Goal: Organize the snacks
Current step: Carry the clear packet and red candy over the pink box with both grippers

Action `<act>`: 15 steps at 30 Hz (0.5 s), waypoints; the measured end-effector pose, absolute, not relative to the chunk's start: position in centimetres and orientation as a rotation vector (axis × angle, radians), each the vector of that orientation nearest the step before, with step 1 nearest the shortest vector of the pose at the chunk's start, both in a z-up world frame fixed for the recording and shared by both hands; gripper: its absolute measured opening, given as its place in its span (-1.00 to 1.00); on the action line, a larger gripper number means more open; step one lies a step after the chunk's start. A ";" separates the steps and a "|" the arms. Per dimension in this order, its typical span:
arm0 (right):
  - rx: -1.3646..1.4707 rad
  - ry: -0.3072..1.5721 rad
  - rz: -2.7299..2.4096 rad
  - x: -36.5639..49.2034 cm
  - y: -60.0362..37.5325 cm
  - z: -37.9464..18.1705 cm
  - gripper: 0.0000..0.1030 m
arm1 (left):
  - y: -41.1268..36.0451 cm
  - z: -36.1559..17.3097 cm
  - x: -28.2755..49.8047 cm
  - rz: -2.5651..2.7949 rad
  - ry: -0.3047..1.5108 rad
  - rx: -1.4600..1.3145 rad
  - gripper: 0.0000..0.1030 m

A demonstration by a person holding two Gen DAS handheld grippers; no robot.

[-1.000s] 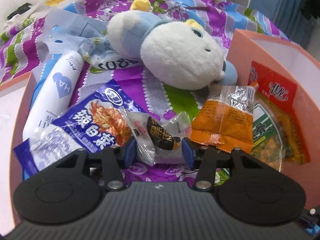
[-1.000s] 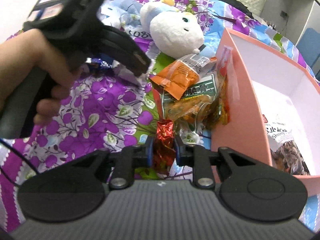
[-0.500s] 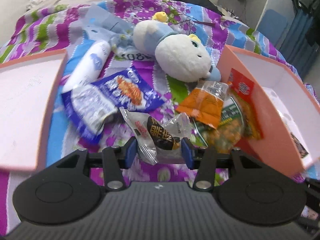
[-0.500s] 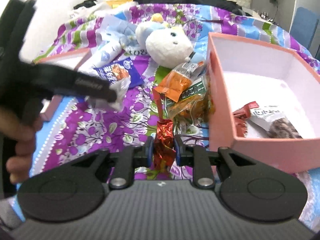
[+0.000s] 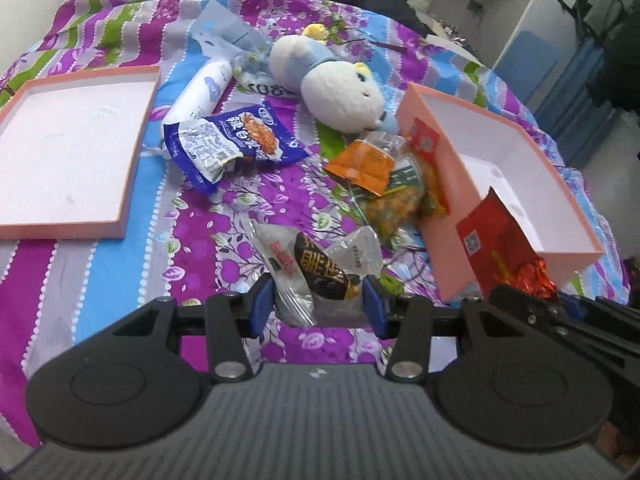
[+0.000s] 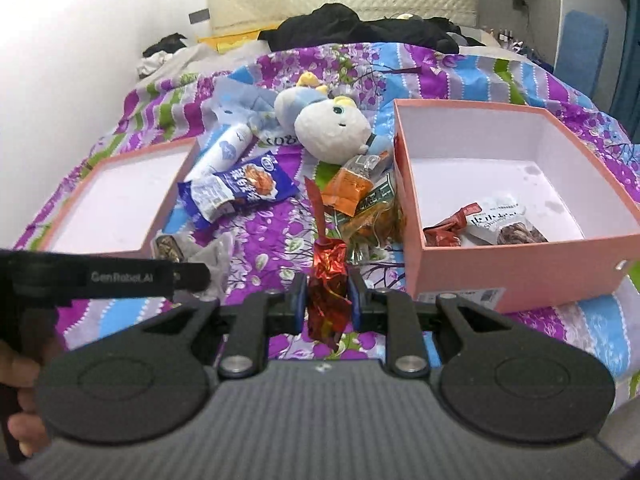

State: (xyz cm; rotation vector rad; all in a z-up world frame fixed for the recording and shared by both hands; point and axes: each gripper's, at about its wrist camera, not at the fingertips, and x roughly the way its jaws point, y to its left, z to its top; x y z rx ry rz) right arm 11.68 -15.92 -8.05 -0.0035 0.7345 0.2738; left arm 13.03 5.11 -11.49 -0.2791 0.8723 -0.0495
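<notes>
- At the bed's (image 6: 120, 312) left edge lies the shallow pink lid (image 5: 68, 152), white inside and bare, flat on the purple flowered cover.
- Just right of it, toward the bed's middle, lie a white tube (image 5: 200, 88) and a blue snack packet (image 5: 236, 140), with a plush toy (image 6: 324, 128) behind them.
- My left claw (image 5: 319, 307) pinches a clear wrapped snack with a dark label (image 5: 320, 272); the pads press its two sides and it hangs clear of the cover.
- An orange packet (image 6: 348, 188) and a green-and-yellow bag (image 6: 374, 216) lean against the pink box's left wall.
- My right claw (image 6: 327, 302) is pressed onto a red foil snack (image 6: 328, 284), which stands upright between the pads, long axis pointing up and away from me.
- The pink box (image 6: 516, 268) sits near the bed's right edge and already holds a red packet and a white one.
- The relation that matters: the box opening lies ahead and to the right of both claws. My right claw is the nearer, so I judge it should go over the near wall first and the left follow across.
</notes>
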 end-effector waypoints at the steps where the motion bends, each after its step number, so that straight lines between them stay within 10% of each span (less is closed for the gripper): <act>1: 0.000 0.732 0.274 11.4 -16.0 -7.8 -0.53 | 5.0 -11.1 12.6 -0.051 0.868 -0.279 0.03; 15: 0.035 0.623 0.231 11.8 -19.6 -2.8 -0.53 | 2.7 -3.8 14.0 -0.129 0.753 -0.298 0.03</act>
